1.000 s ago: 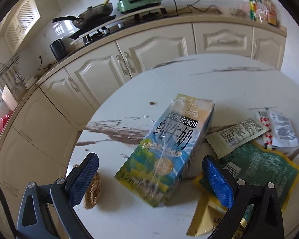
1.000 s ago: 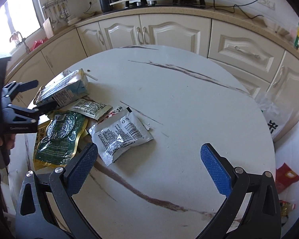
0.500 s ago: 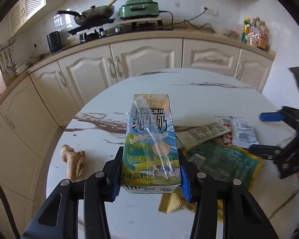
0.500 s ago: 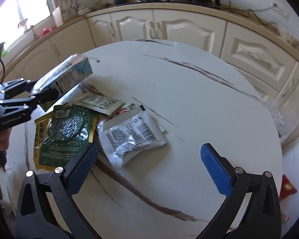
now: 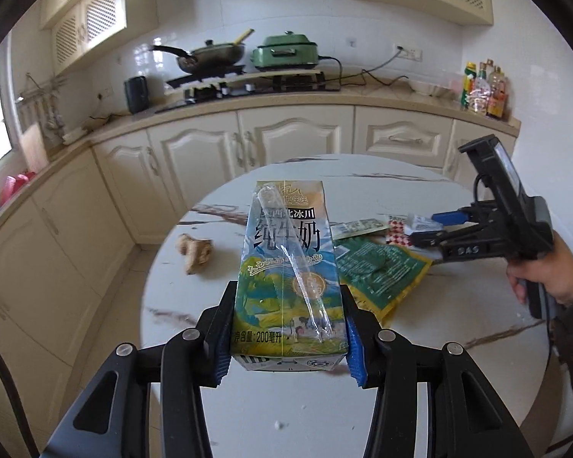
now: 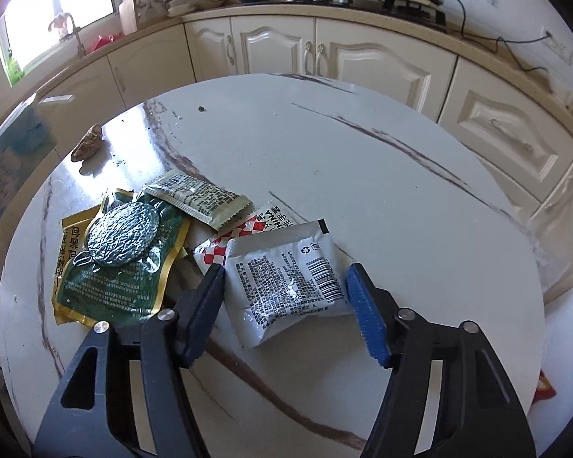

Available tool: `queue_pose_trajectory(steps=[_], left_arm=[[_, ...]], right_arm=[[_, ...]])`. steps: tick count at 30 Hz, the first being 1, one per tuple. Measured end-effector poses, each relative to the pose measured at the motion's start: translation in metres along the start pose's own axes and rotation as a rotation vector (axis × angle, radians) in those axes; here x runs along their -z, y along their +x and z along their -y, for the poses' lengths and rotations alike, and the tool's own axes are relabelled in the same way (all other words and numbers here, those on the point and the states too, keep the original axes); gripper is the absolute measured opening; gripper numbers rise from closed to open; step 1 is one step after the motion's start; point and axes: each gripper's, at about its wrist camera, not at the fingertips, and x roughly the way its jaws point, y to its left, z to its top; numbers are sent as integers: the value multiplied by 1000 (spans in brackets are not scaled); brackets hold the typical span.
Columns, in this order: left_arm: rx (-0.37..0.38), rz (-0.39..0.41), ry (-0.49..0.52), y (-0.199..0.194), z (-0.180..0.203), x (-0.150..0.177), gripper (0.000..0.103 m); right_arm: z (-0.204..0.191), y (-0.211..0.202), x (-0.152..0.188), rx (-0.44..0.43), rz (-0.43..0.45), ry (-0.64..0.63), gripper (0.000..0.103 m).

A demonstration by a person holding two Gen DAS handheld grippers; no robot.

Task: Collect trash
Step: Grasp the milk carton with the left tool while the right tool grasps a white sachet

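Left gripper [image 5: 286, 337] clamped on milk carton [image 5: 288, 273] lifted above table [image 6: 363, 160], right gripper [image 6: 284, 301] lowered with jaws apart, straddling white sachet [image 6: 286, 282]

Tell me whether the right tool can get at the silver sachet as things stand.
Probably yes: the right tool is open, its fingers already either side of the silver sachet, which lies topmost on the table with nothing over it.

Bkgd, your view: round white marble surface [image 6: 363, 198] w/ brown veins. Ginger root [image 5: 193, 249] near its left edge, well apart from the rest. Behind: cream cabinets [image 5: 294, 139] under a curved counter. On counter: frying pan [image 5: 210, 55] on stove, green electric cooker [image 5: 286, 52] beside it, black kettle [image 5: 136, 94] at left, sauce bottles [image 5: 484, 89] far right. Window [image 6: 57, 15] at left, bright.
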Motion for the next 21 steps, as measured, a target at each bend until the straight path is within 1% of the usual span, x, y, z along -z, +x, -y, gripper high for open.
queue_pose_trajectory(steps=[1, 2, 3, 4, 5, 7, 10, 11, 12, 17, 20, 21], left_arm=[[-4, -5, -6, -13, -1, 5, 44], [2, -2, -15, -24, 0, 9, 44], [4, 4, -22, -33, 1, 13, 44], [-4, 6, -20, -42, 4, 17, 44], [-12, 7, -19, -53, 7, 22, 44], [-13, 15, -26, -70, 13, 31, 44], [-14, 21, -49, -95, 20, 46, 44], [-23, 27, -51, -104, 21, 51, 44], [-26, 27, -57, -118, 16, 57, 44], [-11, 21, -101, -151, 23, 78, 44], [-4, 38, -116, -172, 28, 87, 44], [7, 43, -131, -180, 29, 91, 44]], right_arm=[[3, -2, 2, -8, 0, 7, 53], [7, -4, 3, -10, -1, 14, 48], [10, -8, 6, -16, 1, 29, 45], [14, -10, 9, -27, 1, 43, 44], [19, -13, 12, -33, 5, 57, 40], [24, -19, 19, -35, 5, 76, 39], [33, -31, 29, -45, 15, 109, 35], [35, -37, 33, -49, 23, 119, 25], [35, -42, 37, -59, 29, 125, 13], [33, -61, 52, -62, 37, 129, 12], [30, -76, 59, -69, 73, 145, 11], [29, -86, 62, -83, 104, 156, 11]])
